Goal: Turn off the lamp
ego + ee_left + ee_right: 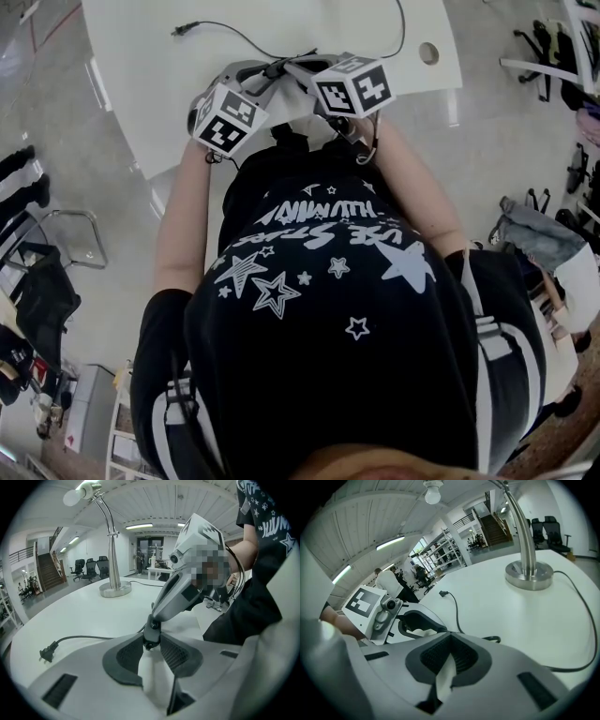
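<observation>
- Left gripper (151, 641): its dark ribbed pads fill the foreground of its own view. The jaws are set fairly wide and are closed on a small dark piece. This is taken to be the in-line switch (150, 630) of the cord (93, 637), though the wide-angle view does not fully settle this.
- Right gripper (449, 636): the jaws are brought together at the tips, with nothing between them. In the left gripper view its white body is seen slanting down onto the switch.
- Lamp (111, 541): it is stood upright on the white table (89, 611), well beyond both grippers, with the bulb (74, 498) at the end of the curved neck. The plug (47, 654) is laid loose on the table, in no socket.
- Step in hand, as judged: the switch is to be pressed. It is best steadied by the left jaws while the closed right tips are pushed squarely onto the rocker. The cord should not be dragged, so that the lamp base is not tugged. The bulb should be checked afterwards.
- Writing: the marker cubes (228, 119) are printed with black-and-white squares only. White stars and inverted lettering are printed on the black T-shirt (328, 309), but no word is read with confidence. No brand is seen on the lamp.
</observation>
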### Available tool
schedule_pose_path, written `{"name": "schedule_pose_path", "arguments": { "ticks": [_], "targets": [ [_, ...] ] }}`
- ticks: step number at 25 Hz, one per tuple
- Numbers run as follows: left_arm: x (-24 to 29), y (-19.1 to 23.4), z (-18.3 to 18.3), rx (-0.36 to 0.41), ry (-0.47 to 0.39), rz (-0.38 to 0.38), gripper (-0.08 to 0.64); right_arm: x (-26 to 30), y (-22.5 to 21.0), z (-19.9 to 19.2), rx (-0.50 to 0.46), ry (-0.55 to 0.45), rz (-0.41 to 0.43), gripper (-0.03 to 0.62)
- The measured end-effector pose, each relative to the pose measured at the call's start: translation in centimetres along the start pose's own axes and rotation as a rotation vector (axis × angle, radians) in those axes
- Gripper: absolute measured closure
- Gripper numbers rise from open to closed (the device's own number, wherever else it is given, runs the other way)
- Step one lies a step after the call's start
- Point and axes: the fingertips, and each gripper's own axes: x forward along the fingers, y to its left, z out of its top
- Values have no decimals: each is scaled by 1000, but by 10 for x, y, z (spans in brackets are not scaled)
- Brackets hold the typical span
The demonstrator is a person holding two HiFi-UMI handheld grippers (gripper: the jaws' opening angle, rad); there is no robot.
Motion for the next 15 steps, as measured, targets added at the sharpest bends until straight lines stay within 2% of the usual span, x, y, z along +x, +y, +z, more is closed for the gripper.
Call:
{"name": "schedule_pose_path", "arguments": {
  "ticks": [10,15],
  "targets": [
    [-1,2,-4,-33,-19,4,430,1,5,-2,61,-18,14,588],
    [1,1,-2,-24,-20,24,430,-14,6,4,81,-69,30,588]
  ]
}}
